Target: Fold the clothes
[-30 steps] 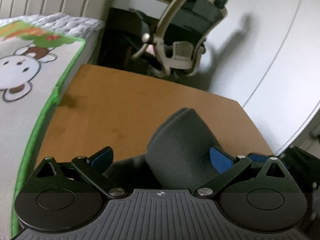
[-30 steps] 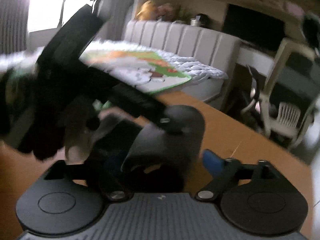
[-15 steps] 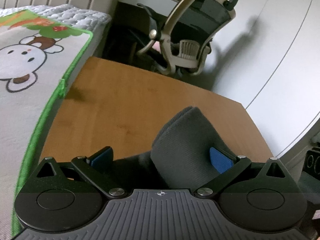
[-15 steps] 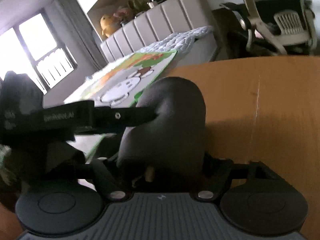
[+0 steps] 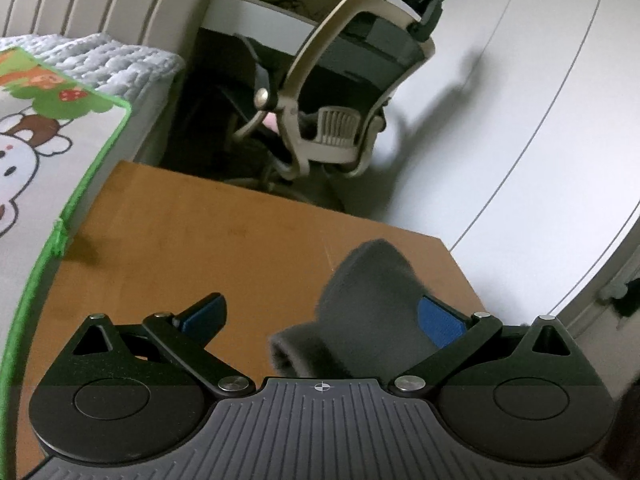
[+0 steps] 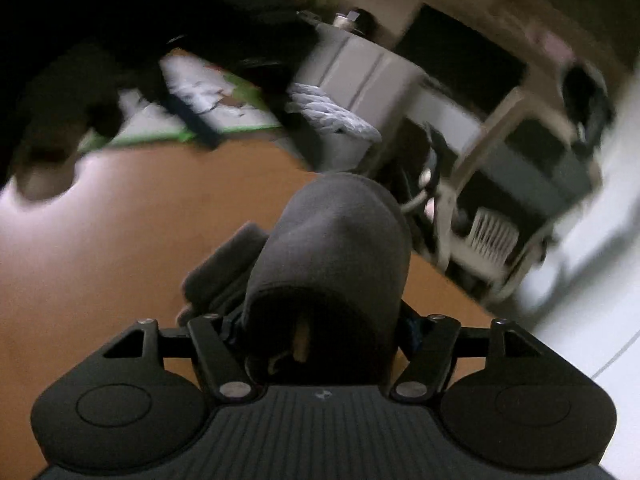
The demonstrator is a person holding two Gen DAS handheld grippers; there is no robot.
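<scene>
A dark grey garment [image 5: 372, 292], rolled into a thick bundle, is raised over the orange wooden table [image 5: 220, 240]. My left gripper [image 5: 320, 308] is open. The bundle rests against its right blue pad [image 5: 440, 320], and its left pad [image 5: 204, 314] is bare. In the right wrist view, the same grey roll [image 6: 340, 232] fills the gap of my right gripper [image 6: 320, 312]. Both fingers press on its sides, though the jaws are opening slightly. The right fingertips are hidden behind the cloth. This view is blurred.
A bed with a green-edged cartoon mat [image 5: 40, 140] borders the table's left side. A beige office chair [image 5: 340, 120] and a desk stand beyond the far edge, and a white wall [image 5: 540, 120] is on the right. A dark blurred shape [image 6: 100, 60] fills the right view's upper left.
My right gripper narrowed from wide open onto the grey roll, then rolled and swung. In the left view the bundle slid to the right pad, leaving bare table at the left finger.
</scene>
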